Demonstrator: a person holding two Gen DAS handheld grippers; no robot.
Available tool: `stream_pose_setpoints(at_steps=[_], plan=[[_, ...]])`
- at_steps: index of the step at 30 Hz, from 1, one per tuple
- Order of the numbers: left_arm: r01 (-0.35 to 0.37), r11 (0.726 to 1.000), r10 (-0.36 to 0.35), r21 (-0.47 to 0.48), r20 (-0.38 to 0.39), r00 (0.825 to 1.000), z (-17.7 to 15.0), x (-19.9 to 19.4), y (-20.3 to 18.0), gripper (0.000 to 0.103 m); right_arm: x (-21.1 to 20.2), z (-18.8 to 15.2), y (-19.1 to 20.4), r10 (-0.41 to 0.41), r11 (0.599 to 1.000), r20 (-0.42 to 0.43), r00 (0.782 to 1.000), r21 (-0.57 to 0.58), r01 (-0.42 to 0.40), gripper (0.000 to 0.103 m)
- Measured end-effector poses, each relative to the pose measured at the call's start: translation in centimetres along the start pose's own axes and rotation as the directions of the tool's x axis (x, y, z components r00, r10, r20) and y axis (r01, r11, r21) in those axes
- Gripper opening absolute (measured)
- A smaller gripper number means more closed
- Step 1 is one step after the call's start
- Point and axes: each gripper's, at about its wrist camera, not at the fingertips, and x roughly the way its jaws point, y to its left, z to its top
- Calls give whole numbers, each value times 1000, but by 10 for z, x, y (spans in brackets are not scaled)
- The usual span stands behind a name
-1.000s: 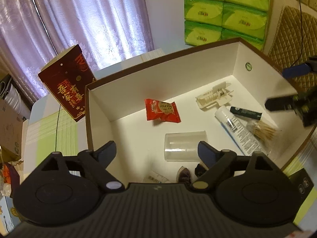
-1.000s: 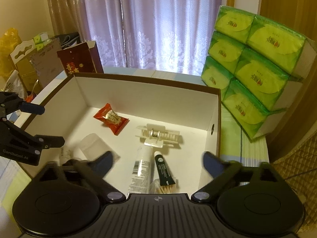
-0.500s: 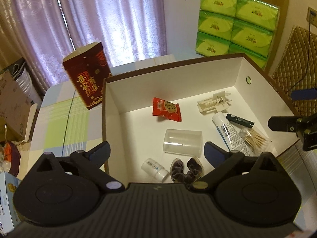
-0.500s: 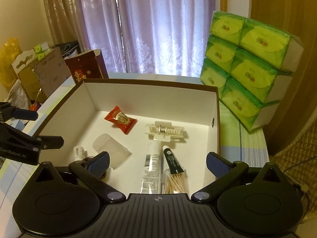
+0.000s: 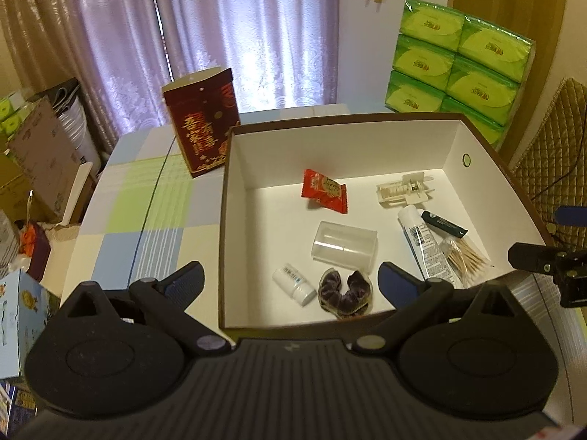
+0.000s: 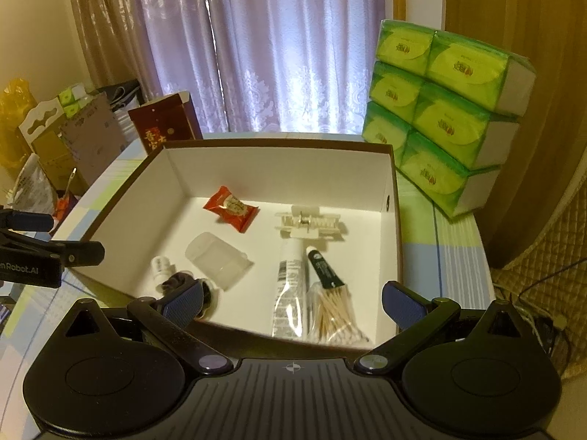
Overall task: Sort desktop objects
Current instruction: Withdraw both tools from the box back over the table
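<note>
You had the box (image 5: 455, 139) on the table (image 5: 146, 216). In it: packet (image 5: 324, 191) at back, cup (image 5: 345, 244) mid, bottle (image 5: 293, 284) and scrunchie (image 5: 346, 293) in front, tube (image 5: 422, 242) and swabs (image 5: 466, 256) right. Tissue packs (image 5: 455, 58) stood behind.

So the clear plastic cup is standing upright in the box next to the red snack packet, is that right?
Not quite. The clear plastic cup is lying on its side in the box, not upright; the left wrist view shows this. It is near the red snack packet.
</note>
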Motion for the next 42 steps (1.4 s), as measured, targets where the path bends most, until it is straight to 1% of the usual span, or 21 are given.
stream_pose_setpoints(at_steps=[7, 14, 27, 36, 42], plan=[[-13, 1000, 13, -26, 8, 1000, -10, -18, 0, 100, -15, -10, 13, 3, 1000, 1, 1000, 0, -3, 101], [-2, 999, 2, -32, 11, 1000, -21, -32, -3, 100, -24, -24, 25, 23, 1000, -12, 1000, -10, -23, 101], [-4, 999, 4, -38, 3, 1000, -44, -47, 0, 100, -33, -44, 44, 41, 999, -41, 998, -14, -41, 101], [-4, 999, 3, -39, -28, 1000, -62, -45, 3, 100, -29, -60, 55, 50, 999, -78, 996, -10, -51, 101], [-4, 999, 1, -45, -64, 998, -76, -39, 8, 100, -22, -74, 55, 61, 998, -102, 993, -11, -63, 101]])
